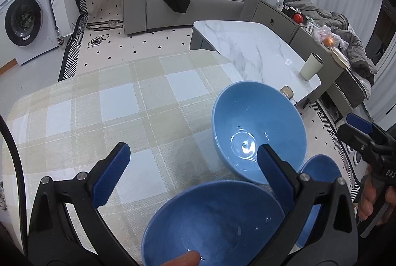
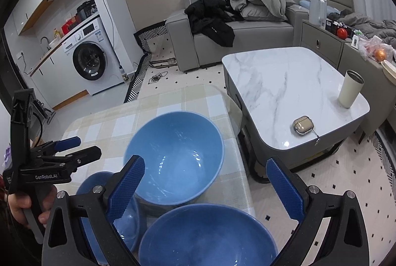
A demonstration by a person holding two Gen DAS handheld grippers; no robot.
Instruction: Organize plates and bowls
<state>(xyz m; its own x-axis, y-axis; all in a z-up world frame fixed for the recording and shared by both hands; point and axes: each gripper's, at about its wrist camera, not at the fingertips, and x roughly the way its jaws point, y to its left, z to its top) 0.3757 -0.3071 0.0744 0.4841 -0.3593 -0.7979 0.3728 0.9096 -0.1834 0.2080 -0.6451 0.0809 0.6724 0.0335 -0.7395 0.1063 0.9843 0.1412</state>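
Checked tablecloth [image 1: 99, 105], near bowl [image 1: 212, 224] between spread left gripper [image 1: 190, 162] fingers, untouched

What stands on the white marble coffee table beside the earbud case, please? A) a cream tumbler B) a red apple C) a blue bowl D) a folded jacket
A: a cream tumbler stands upright on the marble coffee table, near the earbud case.
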